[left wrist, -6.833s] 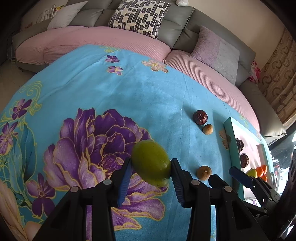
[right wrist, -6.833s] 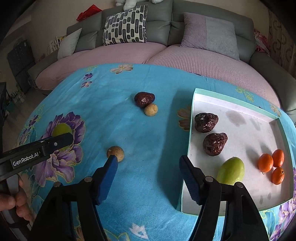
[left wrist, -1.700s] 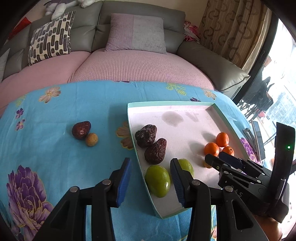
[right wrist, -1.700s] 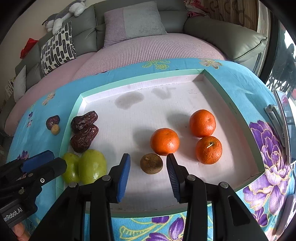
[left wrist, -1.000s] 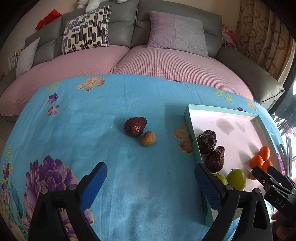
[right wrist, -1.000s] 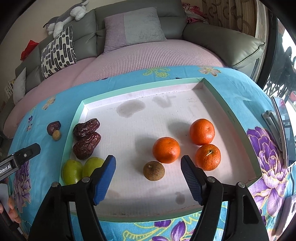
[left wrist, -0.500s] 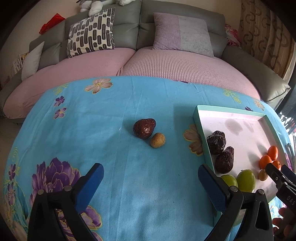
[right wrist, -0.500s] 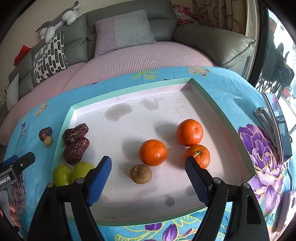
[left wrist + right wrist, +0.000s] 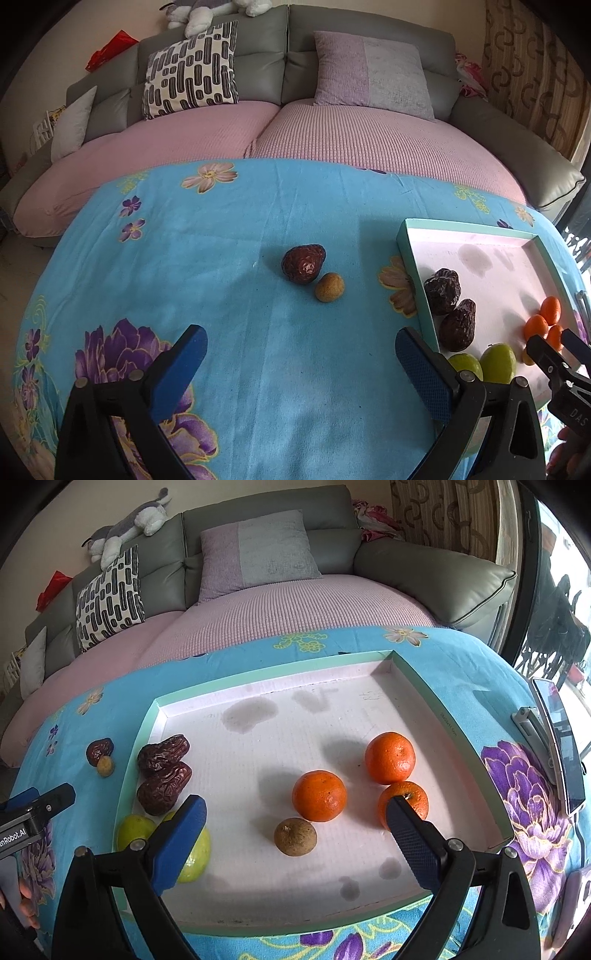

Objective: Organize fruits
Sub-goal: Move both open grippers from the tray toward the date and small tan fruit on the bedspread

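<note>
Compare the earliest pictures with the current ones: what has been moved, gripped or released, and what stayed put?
The left gripper carried its green fruit into the tray and released it. The right gripper, jaws opening, left a small brown fruit beside the oranges. The loose date and brown fruit stayed on the cloth.

Left hand-held gripper point(image 9: 299, 350) wide open above blue cloth point(image 9: 240, 240), empty.

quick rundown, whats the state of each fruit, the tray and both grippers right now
left gripper: open, empty, over the cloth
right gripper: jaws opening, holding nothing, over the tray
tray: on the blue cloth, partly filled
three oranges: in tray, clustered
brown round fruit: in tray, loose
two green fruits: in tray, near corner
two dates: in tray
third date and small tan fruit: on the cloth, outside tray
</note>
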Tool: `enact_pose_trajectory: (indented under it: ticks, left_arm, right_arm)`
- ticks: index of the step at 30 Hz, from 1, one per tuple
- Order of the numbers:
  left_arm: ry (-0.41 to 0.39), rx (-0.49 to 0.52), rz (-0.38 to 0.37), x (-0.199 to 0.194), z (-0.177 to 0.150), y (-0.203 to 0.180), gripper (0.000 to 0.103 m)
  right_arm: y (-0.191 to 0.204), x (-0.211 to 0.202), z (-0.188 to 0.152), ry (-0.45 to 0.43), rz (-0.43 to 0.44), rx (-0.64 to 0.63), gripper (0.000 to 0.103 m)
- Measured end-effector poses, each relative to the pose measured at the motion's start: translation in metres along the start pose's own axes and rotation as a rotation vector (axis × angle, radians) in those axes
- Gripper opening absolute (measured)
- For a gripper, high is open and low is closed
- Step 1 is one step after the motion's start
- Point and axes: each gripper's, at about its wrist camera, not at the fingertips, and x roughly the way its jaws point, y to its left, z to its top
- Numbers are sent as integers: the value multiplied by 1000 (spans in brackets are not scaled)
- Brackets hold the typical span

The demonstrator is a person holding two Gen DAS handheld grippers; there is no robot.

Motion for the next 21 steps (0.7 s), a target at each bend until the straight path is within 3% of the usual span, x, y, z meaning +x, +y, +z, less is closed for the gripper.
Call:
enact_pose_trajectory:
  ticks: [10,21]
  left_arm:
    - [-62,-110,57,-11,6,38,103]
    - [-59,-189,13,-4,17,65,103]
  right_arm:
    - [30,-1,1,-24,93,-67,98]
    - [53,-3,7,-70,158,-82,98]
